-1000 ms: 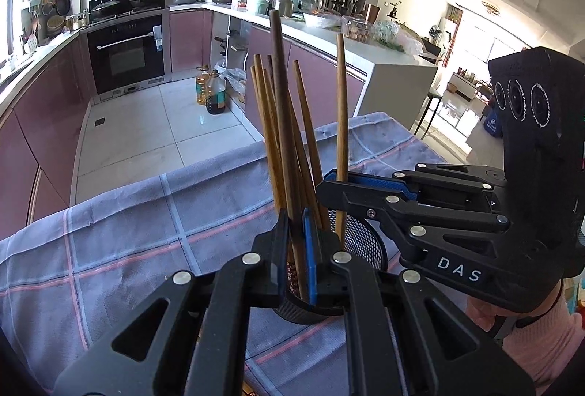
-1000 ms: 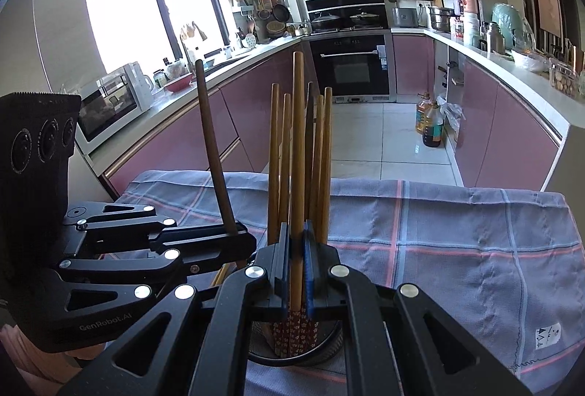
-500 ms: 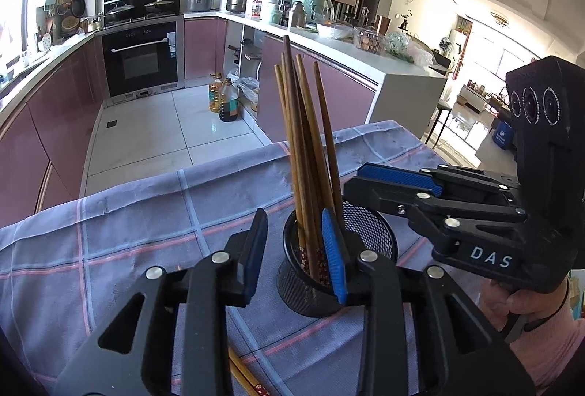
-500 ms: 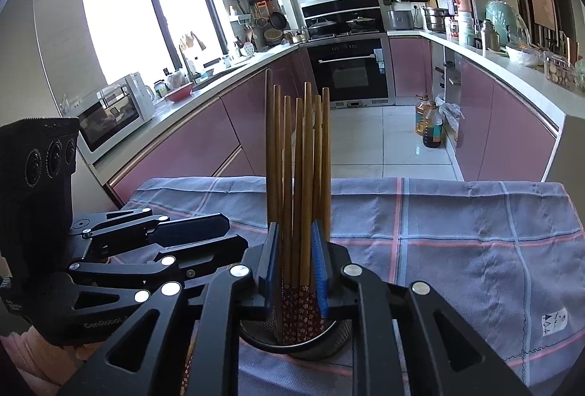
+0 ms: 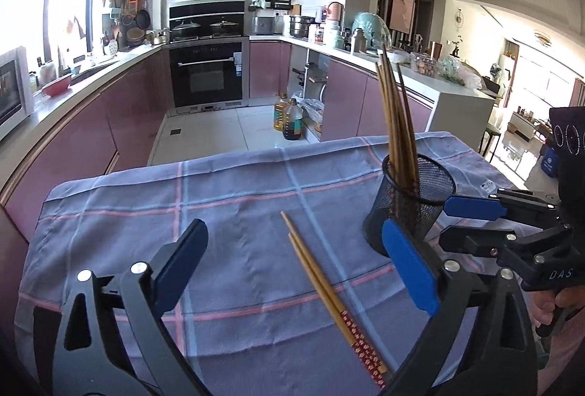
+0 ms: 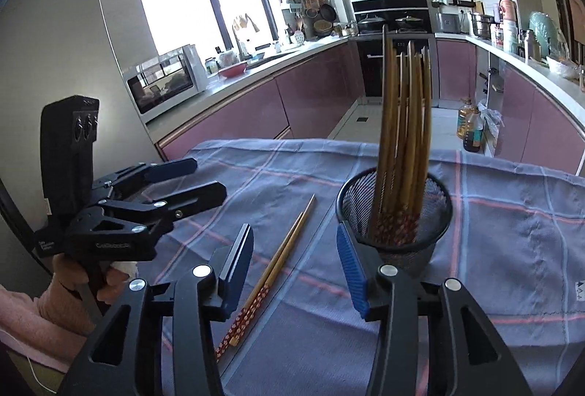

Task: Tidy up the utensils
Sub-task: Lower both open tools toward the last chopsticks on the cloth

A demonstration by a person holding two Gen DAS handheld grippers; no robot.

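Observation:
A black mesh holder (image 5: 409, 209) (image 6: 413, 249) stands on the blue checked cloth (image 5: 237, 213) (image 6: 493, 231) with several wooden chopsticks (image 5: 396, 125) (image 6: 406, 140) upright in it. Two loose chopsticks (image 5: 321, 286) (image 6: 278, 257) with red patterned ends lie side by side on the cloth left of the holder. My left gripper (image 5: 292, 249) (image 6: 201, 180) hovers over that pair, jaws opening wide and gripping nothing. My right gripper (image 6: 294, 260) (image 5: 464, 224) sits just in front of the holder, jaws opening, also with nothing in them.
The cloth covers a table whose far edge drops to a tiled kitchen floor. Oil bottles (image 5: 289, 118) stand on that floor by pink cabinets. A microwave (image 6: 164, 81) sits on the left counter. A person's hands (image 6: 109, 282) in pink sleeves hold both grippers.
Both grippers let go of the chopsticks they held over the holder; these now stand in it. Both sets of jaws opened, and the grippers drew back and leftwards. The loose pair came into view.

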